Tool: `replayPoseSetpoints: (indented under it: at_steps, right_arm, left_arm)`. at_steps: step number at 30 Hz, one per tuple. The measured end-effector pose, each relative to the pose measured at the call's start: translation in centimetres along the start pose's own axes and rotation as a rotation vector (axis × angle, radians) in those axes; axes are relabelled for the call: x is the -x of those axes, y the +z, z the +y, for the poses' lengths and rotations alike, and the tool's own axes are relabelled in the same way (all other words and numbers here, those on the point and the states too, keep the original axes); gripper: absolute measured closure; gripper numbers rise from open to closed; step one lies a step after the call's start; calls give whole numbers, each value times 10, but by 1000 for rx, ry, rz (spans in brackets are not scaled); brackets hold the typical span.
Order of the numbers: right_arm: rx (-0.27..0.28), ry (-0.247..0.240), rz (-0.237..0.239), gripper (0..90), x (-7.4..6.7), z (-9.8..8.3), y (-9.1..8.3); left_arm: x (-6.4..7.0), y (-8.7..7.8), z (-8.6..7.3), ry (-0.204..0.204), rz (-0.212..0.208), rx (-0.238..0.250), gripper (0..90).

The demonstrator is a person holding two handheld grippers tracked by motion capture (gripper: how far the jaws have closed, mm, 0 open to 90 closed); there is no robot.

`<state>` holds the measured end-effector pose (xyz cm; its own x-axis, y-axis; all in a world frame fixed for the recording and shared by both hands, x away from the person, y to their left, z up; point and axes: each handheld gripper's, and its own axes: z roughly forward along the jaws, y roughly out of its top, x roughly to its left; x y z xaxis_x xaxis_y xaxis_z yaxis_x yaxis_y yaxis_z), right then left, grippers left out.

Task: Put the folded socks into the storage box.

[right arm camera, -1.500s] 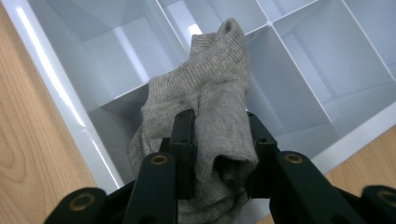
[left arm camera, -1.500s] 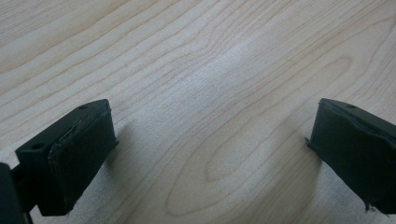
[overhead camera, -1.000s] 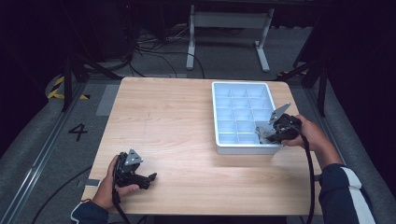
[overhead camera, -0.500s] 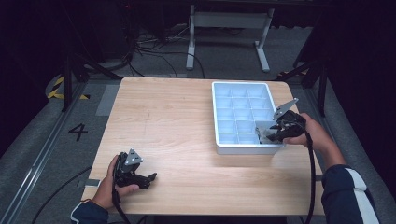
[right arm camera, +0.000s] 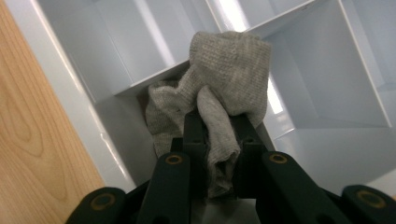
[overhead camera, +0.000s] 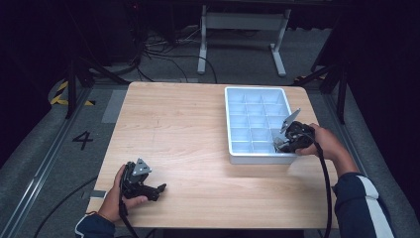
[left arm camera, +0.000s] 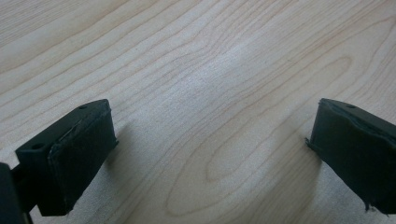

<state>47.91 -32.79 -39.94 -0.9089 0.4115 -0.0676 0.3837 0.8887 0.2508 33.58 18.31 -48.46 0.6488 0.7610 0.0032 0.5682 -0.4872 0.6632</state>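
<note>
A white compartment tray (overhead camera: 229, 117) lies on the right half of the wooden table. My right gripper (overhead camera: 280, 144) reaches into the tray's near right corner. In the right gripper view the jaws are shut on a grey knitted cloth (right arm camera: 224, 79), which presses against the tray's dividers (right arm camera: 154, 79). My left gripper (overhead camera: 157, 190) rests near the table's front left corner, far from the tray. Its black pads (left arm camera: 79, 154) stand wide apart over bare wood, with nothing between them.
The tray's other compartments (overhead camera: 255, 106) look empty. Bare table (overhead camera: 178, 124) stretches between the two grippers. Cables and a metal stand (overhead camera: 242, 29) lie on the floor beyond the table's far edge. Dark equipment stands around the sides.
My right gripper has shifted slightly with the cloth inside the tray's near right corner. The left gripper has stayed put.
</note>
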Motion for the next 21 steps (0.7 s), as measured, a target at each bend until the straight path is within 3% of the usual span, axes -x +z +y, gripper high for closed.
replayPoseSetpoints:
  at_steps: [14, 21]
  right_arm:
    - [-74, 41, 20, 791, 2, 6, 10]
    - [-78, 59, 35, 789, 5, 5, 14]
  left_arm:
    - [0, 0, 0, -9, -10, -3, 4]
    - [0, 0, 0, -9, -10, -2, 4]
